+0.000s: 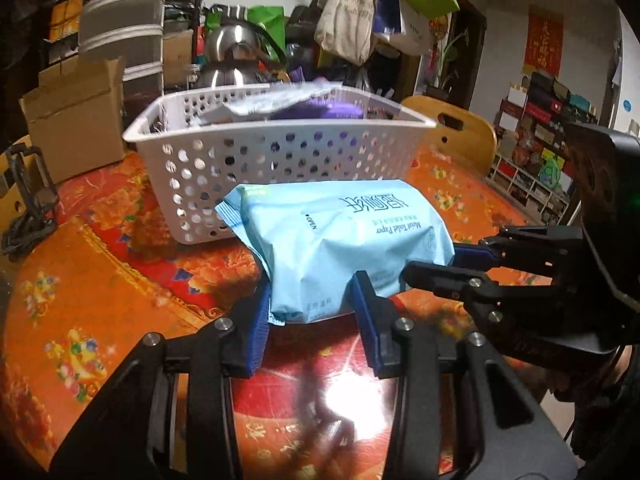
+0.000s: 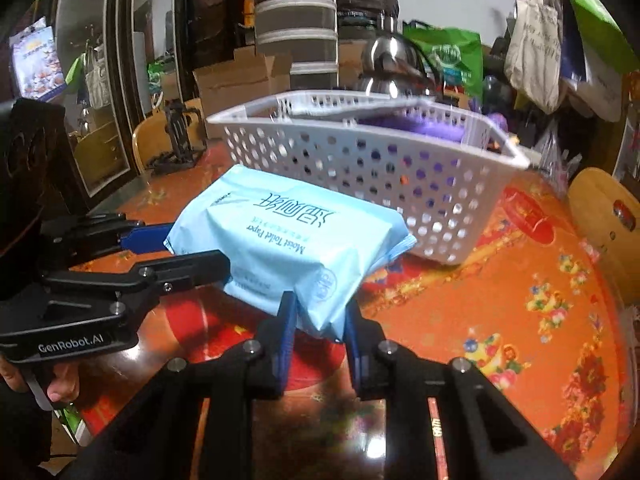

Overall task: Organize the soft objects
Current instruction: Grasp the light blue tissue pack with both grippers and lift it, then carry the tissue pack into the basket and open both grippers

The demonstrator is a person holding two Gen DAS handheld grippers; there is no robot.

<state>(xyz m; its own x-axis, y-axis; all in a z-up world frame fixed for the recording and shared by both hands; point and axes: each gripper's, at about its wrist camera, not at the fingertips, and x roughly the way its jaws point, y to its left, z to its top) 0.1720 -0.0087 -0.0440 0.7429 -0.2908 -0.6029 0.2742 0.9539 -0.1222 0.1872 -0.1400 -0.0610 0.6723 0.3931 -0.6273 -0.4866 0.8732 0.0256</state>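
Note:
A light-blue pack of moist toilet paper [image 1: 340,232] [image 2: 280,240] hangs above the red-orange tablecloth, held at both ends. My left gripper [image 1: 314,304] is shut on its near end, the blue pads pinching the wrapper. My right gripper [image 2: 320,320] is shut on the pack's other end. Each gripper shows in the other's view: the right gripper [image 1: 452,264] at the right, the left gripper [image 2: 188,248] at the left. Just behind the pack stands a white perforated basket [image 1: 280,152] [image 2: 360,160] holding a purple soft item [image 1: 320,110] and a pale packet.
A cardboard box [image 1: 76,120] and a steel kettle [image 1: 232,56] stand behind the basket. A black stand [image 1: 28,200] sits at the table's left edge. A red flat object [image 2: 528,216] lies right of the basket. Wooden chair backs [image 1: 452,128] [image 2: 608,220] ring the table; tote bags hang above.

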